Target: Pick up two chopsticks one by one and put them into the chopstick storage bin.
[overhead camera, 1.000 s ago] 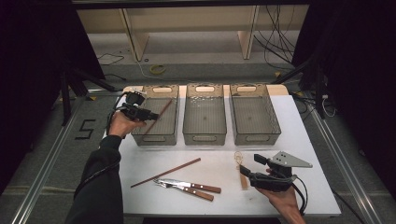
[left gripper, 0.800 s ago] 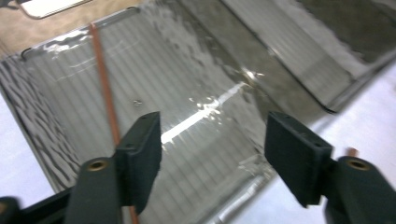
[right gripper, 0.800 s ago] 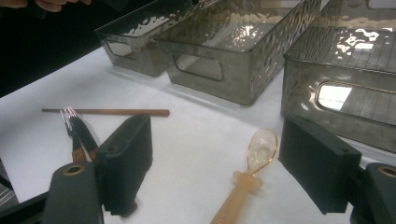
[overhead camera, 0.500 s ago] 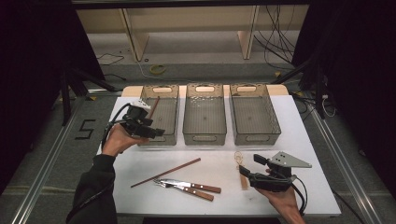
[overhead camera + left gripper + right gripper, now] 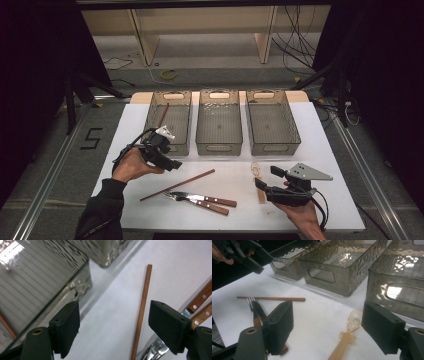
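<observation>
On the white tabletop [image 5: 325, 145], just ahead of my left hand-held gripper [image 5: 113, 331], lies a brown chopstick [image 5: 142, 310], flat and slanting, with nothing gripping it; in the left gripper view it runs up between my two black jaws, nearer the right one, and neither pad touches it. Those jaws have just been opening and stand spread wide with only bare tabletop and that stick between them. Beside the chopstick's near end lie two wooden-handled pieces of cutlery [image 5: 202, 201], side by side, their riveted handles showing at the right edge of the left gripper view and fork tines visible in the right gripper view. Behind my left hand-held gripper stands the left smoked-plastic bin [image 5: 170, 122], and a second chopstick [image 5: 163, 115] leans inside it against the wall. The middle bin [image 5: 219, 121] and the right bin [image 5: 271, 121] stand next to it in one row. My right hand-held gripper [image 5: 328, 327] rests low at the near right of the tabletop, jaws spread apart, with a translucent amber spoon [image 5: 348, 333] lying between them, untouched. On the floor left of the tabletop, a "5" [image 5: 92, 138] is marked in black tape.
</observation>
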### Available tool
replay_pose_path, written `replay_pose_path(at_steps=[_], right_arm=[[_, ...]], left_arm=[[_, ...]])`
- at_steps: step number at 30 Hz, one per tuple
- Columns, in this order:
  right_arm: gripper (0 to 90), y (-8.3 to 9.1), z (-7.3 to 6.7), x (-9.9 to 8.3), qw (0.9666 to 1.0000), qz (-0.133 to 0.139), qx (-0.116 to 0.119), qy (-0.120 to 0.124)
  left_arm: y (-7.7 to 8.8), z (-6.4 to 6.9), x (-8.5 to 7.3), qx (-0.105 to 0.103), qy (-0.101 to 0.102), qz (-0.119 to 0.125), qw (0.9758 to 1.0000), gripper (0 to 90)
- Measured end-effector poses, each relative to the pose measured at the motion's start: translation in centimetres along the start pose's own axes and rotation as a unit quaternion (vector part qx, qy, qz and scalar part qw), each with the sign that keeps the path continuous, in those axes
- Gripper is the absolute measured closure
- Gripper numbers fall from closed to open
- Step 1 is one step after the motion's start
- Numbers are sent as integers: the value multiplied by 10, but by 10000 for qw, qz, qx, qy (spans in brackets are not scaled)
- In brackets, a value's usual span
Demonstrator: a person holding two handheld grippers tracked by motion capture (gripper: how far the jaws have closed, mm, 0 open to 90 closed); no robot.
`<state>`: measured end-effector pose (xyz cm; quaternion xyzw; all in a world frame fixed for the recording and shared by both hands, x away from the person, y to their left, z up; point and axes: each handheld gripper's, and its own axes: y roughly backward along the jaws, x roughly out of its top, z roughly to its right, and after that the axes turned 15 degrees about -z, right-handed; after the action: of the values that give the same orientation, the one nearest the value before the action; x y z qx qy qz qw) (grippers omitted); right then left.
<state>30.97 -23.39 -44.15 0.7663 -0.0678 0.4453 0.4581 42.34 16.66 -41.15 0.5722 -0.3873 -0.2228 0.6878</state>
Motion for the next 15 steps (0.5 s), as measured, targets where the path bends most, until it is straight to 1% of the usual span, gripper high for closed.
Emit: replay_pose_path(at_steps=[3, 6, 8, 9, 12, 15], right_arm=[[264, 0, 0, 0, 10000, -2, -4, 0], [264, 0, -1, 0, 10000, -9, -4, 6], [264, 0, -1, 0, 10000, -7, 2, 4], [264, 0, -1, 0, 10000, -10, 0, 5], [264, 0, -1, 0, 10000, -9, 0, 5], [264, 0, -1, 0, 10000, -9, -2, 2]], left_arm=[[-6, 3, -2, -22, -53, -117, 9999, 248], [-14, 5, -5, -27, -109, -395, 9992, 257], [-17, 6, -7, -79, -114, -464, 9988, 268], [-17, 6, -7, -79, -114, -464, 9988, 274], [-22, 7, -9, -77, -180, -633, 9978, 307], [-25, 8, -9, -104, -213, -707, 9972, 341]])
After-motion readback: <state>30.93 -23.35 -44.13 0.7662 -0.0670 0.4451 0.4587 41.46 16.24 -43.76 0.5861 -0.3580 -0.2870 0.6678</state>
